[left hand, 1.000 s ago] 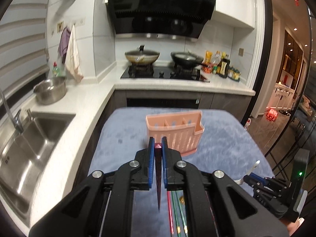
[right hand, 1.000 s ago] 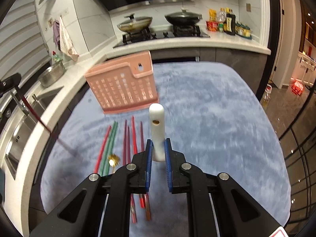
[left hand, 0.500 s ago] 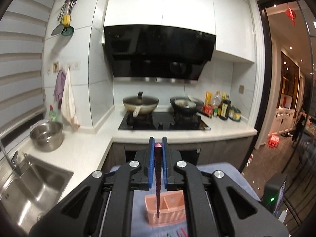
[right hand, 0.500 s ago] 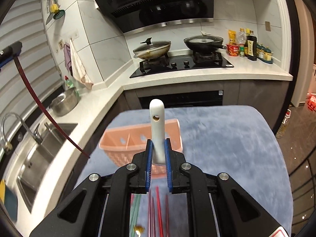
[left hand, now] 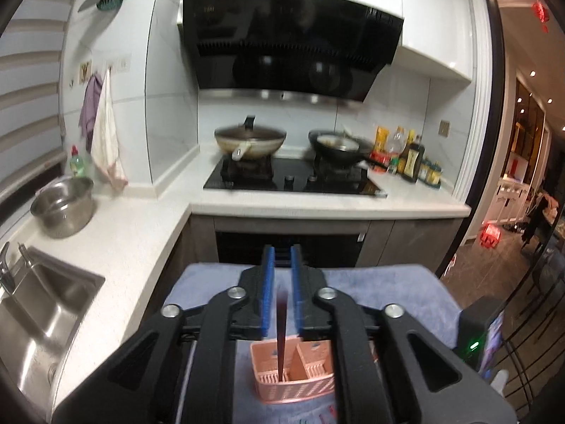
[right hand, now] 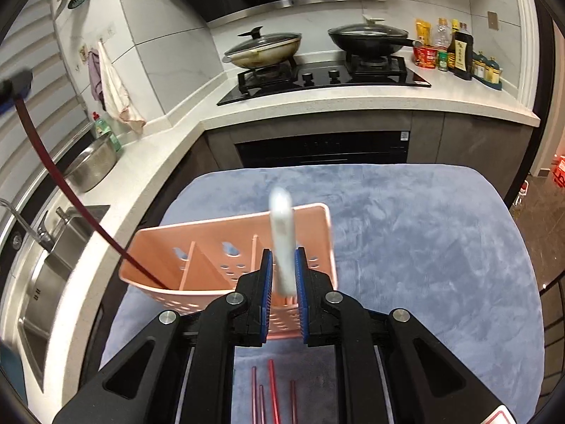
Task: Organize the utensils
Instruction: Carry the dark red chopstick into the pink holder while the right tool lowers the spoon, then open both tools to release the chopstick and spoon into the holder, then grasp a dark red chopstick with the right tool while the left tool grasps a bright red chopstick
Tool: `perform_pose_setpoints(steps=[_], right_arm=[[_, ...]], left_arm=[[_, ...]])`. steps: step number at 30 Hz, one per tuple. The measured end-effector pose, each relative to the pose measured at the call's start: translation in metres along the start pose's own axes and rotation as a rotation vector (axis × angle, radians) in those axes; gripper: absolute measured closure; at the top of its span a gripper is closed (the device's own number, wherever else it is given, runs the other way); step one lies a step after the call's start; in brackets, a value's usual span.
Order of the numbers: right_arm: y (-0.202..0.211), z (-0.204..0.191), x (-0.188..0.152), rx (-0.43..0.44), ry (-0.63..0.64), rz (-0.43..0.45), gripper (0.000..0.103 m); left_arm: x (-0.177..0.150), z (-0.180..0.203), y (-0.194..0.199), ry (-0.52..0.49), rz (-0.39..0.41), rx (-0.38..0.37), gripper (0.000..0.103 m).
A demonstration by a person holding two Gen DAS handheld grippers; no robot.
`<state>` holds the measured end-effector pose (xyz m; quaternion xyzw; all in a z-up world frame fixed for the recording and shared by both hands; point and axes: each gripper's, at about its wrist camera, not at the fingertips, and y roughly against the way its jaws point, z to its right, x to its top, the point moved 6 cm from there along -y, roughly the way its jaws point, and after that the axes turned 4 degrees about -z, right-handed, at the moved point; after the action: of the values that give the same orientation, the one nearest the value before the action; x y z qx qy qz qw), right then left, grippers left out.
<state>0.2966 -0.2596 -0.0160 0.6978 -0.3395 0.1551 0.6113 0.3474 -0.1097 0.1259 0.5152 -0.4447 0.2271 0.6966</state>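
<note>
A pink slotted utensil basket (right hand: 226, 247) stands on the blue cloth (right hand: 406, 247); it also shows in the left wrist view (left hand: 300, 381). My left gripper (left hand: 281, 258) is open, high above the basket. A dark red chopstick (left hand: 281, 332) hangs loose between its jaws with its tip in the basket's left compartment; it also shows in the right wrist view (right hand: 70, 194). My right gripper (right hand: 282, 258) is shut on a white utensil handle (right hand: 282, 233), just in front of the basket. Several red chopsticks (right hand: 272, 395) lie on the cloth below it.
A stove with two pans (left hand: 293, 162) is on the far counter. Bottles (left hand: 409, 159) stand at its right. A steel sink (left hand: 39, 318) and a steel bowl (left hand: 63, 208) are on the left counter. A doorway opens at the right.
My left gripper has opened and the dark red chopstick has slid down into the basket's left compartment. My right gripper has moved closer to the basket with the white handle.
</note>
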Motion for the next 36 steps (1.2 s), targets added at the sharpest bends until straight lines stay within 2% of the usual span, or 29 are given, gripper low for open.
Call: perform_pose_setpoints(steps=[2,5,9,11,16,20,21,24,26,30,32,36], right_arm=[[0.007,0.002,-0.001,-0.001,-0.011,0.015,0.076],[0.027,0.005,-0.008,0.007,-0.021,0.042,0.072],[0.060,0.010,-0.033,0.006,-0.010,0.067,0.064],[0.074,0.014,-0.061,-0.006,0.001,0.051,0.064],[0.089,0.031,-0.139,-0.031,-0.013,-0.040,0.064],[0.093,0.036,-0.195,-0.030,-0.016,-0.107,0.064],[0.094,0.035,-0.209,-0.025,-0.008,-0.123,0.064],[0.092,0.029,-0.243,-0.066,0.056,-0.153,0.064],[0.088,0.027,-0.263,-0.060,0.061,-0.192,0.067],[0.083,0.025,-0.291,-0.031,0.046,-0.245,0.068],[0.082,0.019,-0.298,-0.018,0.049,-0.258,0.074],[0.081,0.012,-0.306,-0.016,0.078,-0.261,0.077]], left_arm=[[-0.008,-0.005,-0.002,0.008,-0.009,0.027,0.052],[-0.018,-0.013,0.008,0.028,0.006,0.059,0.035],[-0.038,-0.022,0.027,0.050,-0.009,0.072,0.031],[-0.059,-0.026,0.037,0.057,-0.026,0.089,0.028],[-0.138,-0.030,0.051,0.054,-0.131,0.115,0.028],[-0.210,-0.024,0.053,0.041,-0.251,0.093,0.028],[-0.233,-0.021,0.054,0.028,-0.287,0.089,0.028],[-0.276,-0.012,0.056,-0.022,-0.359,0.083,0.028],[-0.302,-0.008,0.060,-0.031,-0.398,0.077,0.028],[-0.336,-0.003,0.066,0.004,-0.462,0.036,0.028],[-0.349,0.003,0.071,-0.012,-0.484,0.020,0.028],[-0.358,0.011,0.080,-0.033,-0.495,0.001,0.028]])
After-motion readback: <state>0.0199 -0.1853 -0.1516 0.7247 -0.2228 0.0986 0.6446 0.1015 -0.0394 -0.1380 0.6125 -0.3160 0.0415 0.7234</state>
